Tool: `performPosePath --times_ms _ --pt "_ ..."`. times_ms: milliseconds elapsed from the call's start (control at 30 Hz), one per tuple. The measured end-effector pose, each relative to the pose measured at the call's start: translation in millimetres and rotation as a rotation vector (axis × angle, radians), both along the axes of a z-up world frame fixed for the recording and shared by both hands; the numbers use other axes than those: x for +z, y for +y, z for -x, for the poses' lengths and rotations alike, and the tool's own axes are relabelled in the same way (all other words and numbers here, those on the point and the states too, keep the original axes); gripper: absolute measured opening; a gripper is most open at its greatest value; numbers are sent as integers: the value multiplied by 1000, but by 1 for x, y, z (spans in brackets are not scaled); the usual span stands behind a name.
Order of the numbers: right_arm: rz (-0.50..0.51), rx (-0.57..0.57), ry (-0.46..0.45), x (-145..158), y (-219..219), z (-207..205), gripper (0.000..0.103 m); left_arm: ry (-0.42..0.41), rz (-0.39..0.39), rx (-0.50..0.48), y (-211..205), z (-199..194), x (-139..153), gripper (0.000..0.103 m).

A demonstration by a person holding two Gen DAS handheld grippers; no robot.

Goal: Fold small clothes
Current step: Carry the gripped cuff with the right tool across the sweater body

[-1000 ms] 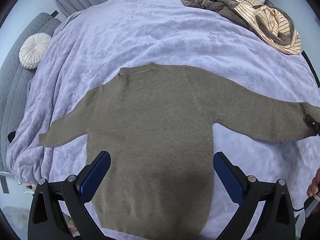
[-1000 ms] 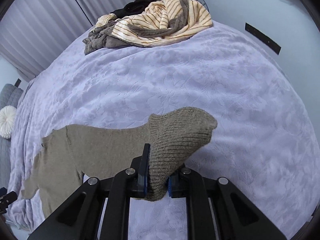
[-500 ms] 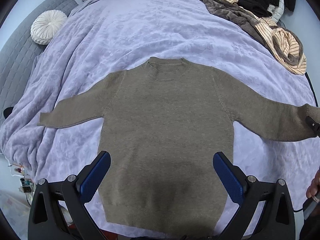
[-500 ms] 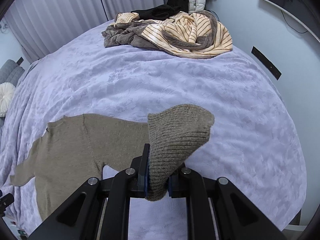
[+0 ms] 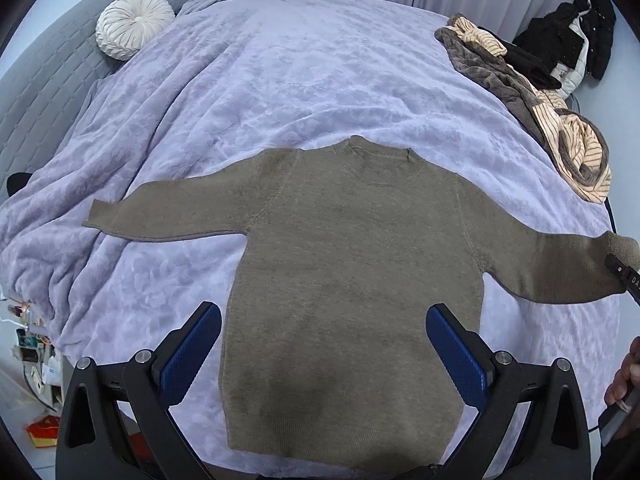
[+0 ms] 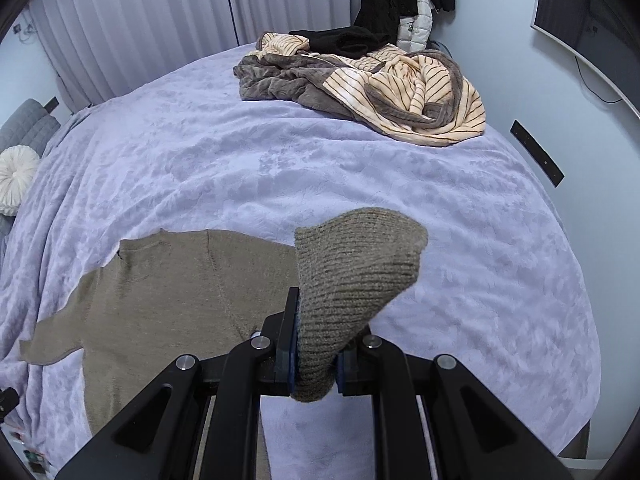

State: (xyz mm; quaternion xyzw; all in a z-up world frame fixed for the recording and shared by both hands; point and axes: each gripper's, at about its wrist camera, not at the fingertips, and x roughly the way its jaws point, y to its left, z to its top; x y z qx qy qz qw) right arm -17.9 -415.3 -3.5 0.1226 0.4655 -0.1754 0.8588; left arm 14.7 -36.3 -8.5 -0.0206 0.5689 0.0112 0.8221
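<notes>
Between the right hand-held gripper [image 6: 316, 350] pads, the sweater [image 5: 352, 272] cuff.

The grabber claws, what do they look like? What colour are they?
Both are black frames with silver round bolts. The left gripper has two fingers lined with bumpy blue pads. The right gripper shows thin blue pad edges. A black part at the left view's right edge carries white letters, too cut off to read.

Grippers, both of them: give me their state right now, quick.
Left gripper: open, holding nothing, fingers spread above the sweater body.
Right gripper: closed on the sweater's sleeve cuff, lifted off the bedspread.
</notes>
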Motion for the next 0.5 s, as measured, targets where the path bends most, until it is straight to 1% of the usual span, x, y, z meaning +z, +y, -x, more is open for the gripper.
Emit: performPosePath --times_ms 200,333,500 --pt "47 53 11 9 37 -12 14 -32 45 23 31 1 4 103" --pt "67 85 18 13 62 -20 14 -28 63 31 47 2 1 103" --pt "67 109 26 15 88 -29 14 -15 72 32 64 3 -5 103"
